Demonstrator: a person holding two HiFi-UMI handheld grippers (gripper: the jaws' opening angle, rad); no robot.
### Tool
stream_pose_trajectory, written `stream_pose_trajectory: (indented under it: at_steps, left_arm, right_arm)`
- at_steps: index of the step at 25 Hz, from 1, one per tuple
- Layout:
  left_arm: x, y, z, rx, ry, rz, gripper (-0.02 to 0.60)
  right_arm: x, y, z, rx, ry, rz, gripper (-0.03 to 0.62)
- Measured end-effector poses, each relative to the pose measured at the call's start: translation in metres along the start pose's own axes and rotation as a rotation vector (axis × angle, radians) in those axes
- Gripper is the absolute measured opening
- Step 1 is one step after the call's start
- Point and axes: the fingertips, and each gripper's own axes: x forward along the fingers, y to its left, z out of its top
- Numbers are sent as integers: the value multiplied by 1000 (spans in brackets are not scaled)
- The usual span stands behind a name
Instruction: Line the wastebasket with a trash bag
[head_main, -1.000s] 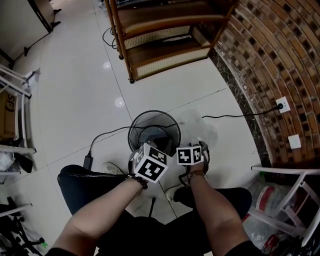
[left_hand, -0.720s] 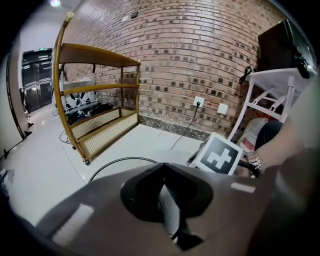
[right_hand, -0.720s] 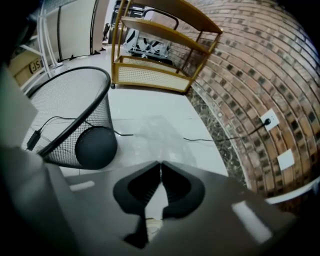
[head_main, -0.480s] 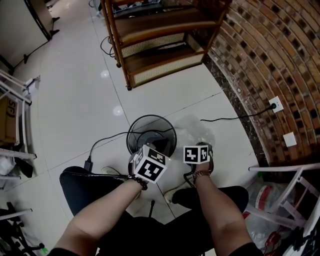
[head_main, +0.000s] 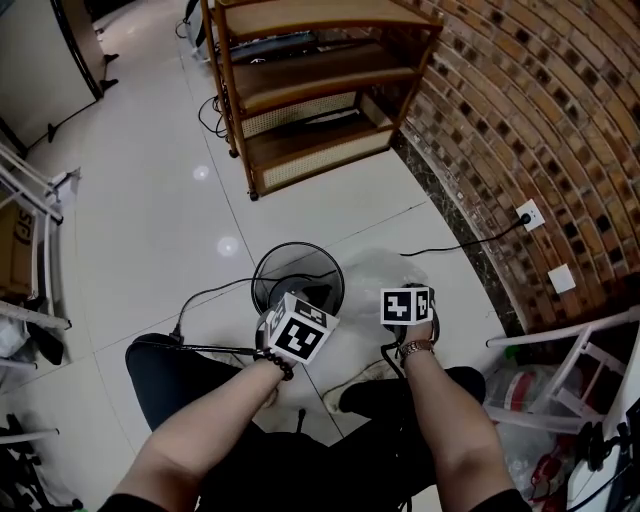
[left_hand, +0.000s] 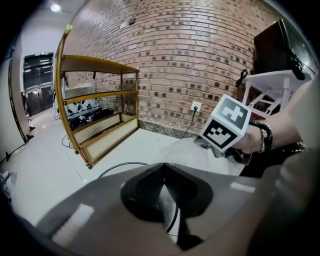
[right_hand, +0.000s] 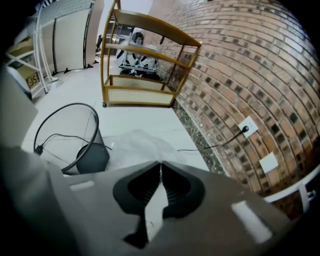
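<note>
Left tool (left_hand: 164, 166) is shut on nothing visible, and your right tool (right_hand: 160, 164), clamped on a sliver of crumpled clear plastic trash bag (right_hand: 142, 144), could lose that thin film if you lift sharply.

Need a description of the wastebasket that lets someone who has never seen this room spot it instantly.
Start at the wooden shelf unit that stands by the curved brick wall. On the white tile floor in front of it, nearer the person, stands the wastebasket. It is the only round black wire-mesh thing there, open-topped, with a crumpled clear trash bag just to its right in the head view.
</note>
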Motion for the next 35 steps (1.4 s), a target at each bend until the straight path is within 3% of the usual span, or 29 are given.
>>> stream_pose_trajectory:
  at_steps: [14,20,23,27,35]
  left_arm:
    - [-9,-19,-3,-49,16,-53,8]
    - [-10,-15,-11,-118,30,-46,60]
    - [-12,-13,-16,-159,32,-43,132]
    - [-13,-18,-16,-205,19,-72,148]
    - [-13,-24,-21,-297,-2,-114,183]
  right_arm:
    - [-81,-53,59,-23,-113,-24,3]
    - [-121,-68,95,-46,-171,-25,3]
    - [-143,-74,109,-52,-182,-37,3]
    - [-170,-81,119,-34,-175,-58,3]
    - [-214,-69,151,-7,-261,39,3]
